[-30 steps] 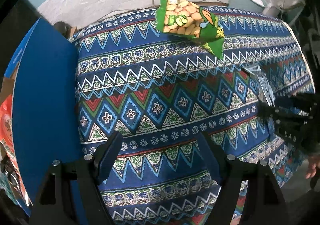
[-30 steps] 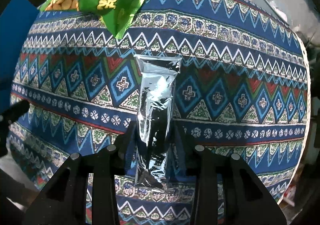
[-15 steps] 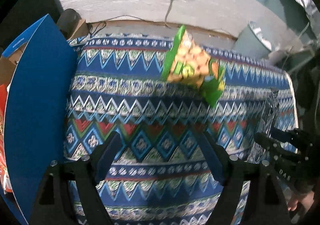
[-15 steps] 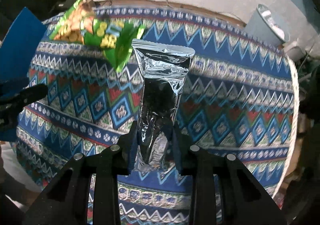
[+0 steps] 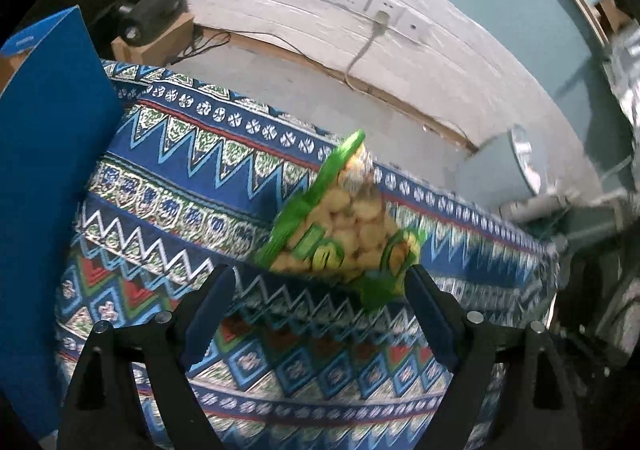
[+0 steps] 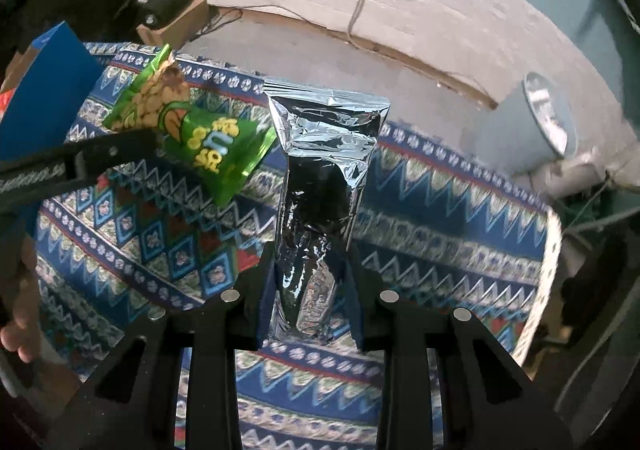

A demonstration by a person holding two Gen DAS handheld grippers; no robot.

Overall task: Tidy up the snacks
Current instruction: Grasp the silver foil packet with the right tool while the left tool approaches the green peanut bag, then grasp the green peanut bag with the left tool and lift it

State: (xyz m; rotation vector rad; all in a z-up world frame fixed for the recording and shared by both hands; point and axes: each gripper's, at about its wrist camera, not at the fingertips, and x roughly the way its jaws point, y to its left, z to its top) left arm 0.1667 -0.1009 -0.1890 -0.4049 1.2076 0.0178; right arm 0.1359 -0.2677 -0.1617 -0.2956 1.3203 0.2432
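1. The right claw (image 6: 306, 302) is seen pinching the lower end of a crinkled silver foil snack pouch (image 6: 322, 186), which is held upright and clear of the bench (image 6: 440, 218), a surface covered in a blue zigzag-patterned cloth.
2. The left claw (image 5: 316, 314) is spread wide, with nothing between its blue-padded fingers (image 5: 206, 310); its black frame is also visible at the left edge of the right wrist view.
3. A green plastic bag of round yellow crackers (image 5: 344, 226) lies on the cloth just beyond the left claw's fingertips, untouched as far as can be told.
4. A tall blue cardboard box (image 5: 44, 170) stands at the left end of the bench, with an orange packet partly visible inside it.
5. The step in hand is judged to be carrying the silver pouch toward the box.
6. Next, the pouch would need to be moved left over the box opening and released, while the green bag would need to be straddled and gripped.
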